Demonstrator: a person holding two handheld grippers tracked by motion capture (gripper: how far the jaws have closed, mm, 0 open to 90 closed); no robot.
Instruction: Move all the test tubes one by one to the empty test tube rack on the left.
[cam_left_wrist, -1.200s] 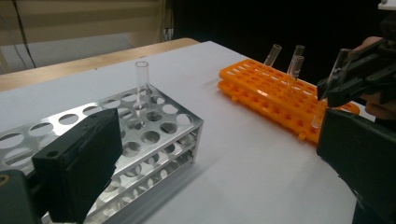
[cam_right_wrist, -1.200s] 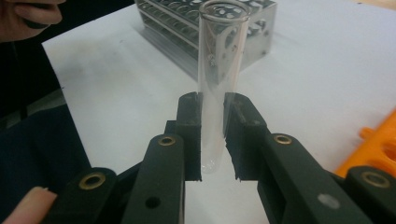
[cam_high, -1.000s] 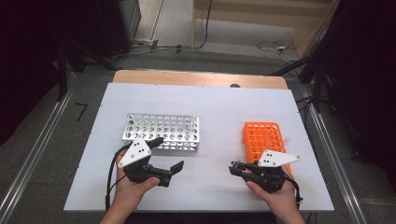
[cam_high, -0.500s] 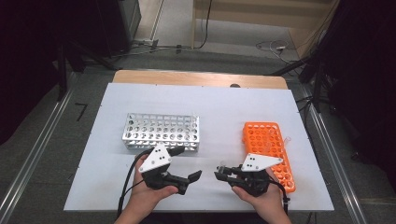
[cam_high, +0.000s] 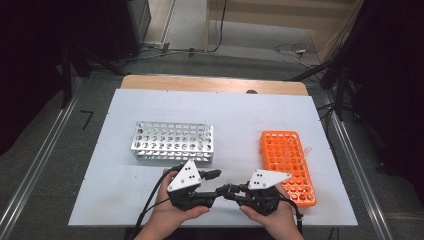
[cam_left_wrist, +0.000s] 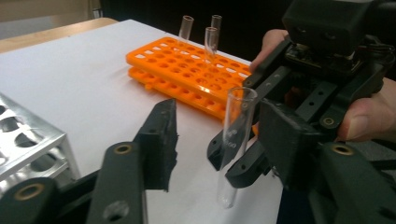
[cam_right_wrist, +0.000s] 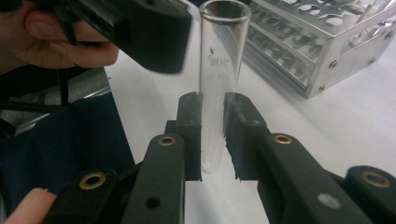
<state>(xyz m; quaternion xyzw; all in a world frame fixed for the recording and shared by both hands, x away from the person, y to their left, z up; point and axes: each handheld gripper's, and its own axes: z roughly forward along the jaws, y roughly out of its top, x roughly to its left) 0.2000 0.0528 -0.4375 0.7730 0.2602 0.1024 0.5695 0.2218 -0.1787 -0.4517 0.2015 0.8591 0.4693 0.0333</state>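
Observation:
A clear glass test tube (cam_right_wrist: 219, 56) stands upright, and my right gripper (cam_right_wrist: 214, 135) is shut on its lower part. In the left gripper view the same tube (cam_left_wrist: 238, 126) rises between the jaws of my left gripper (cam_left_wrist: 224, 135). Those jaws have just been closing on it. The left pad (cam_left_wrist: 161, 140) still stands clear of the glass, and the right pad (cam_left_wrist: 285, 140) is close beside it. In the high view my left gripper (cam_high: 212, 186) and my right gripper (cam_high: 227, 191) meet tip to tip near the table's front edge.
An orange tube rack (cam_high: 287, 165) lies at the right, holding three clear tubes (cam_left_wrist: 210, 42) at its far end. A silver metal rack (cam_high: 172, 142) of empty holes stands left of centre. The white table top (cam_high: 225, 115) stretches behind both racks.
Both hands have moved toward each other and now meet in front of the gap between the racks. The left gripper's jaws have narrowed around the tube that the right gripper holds.

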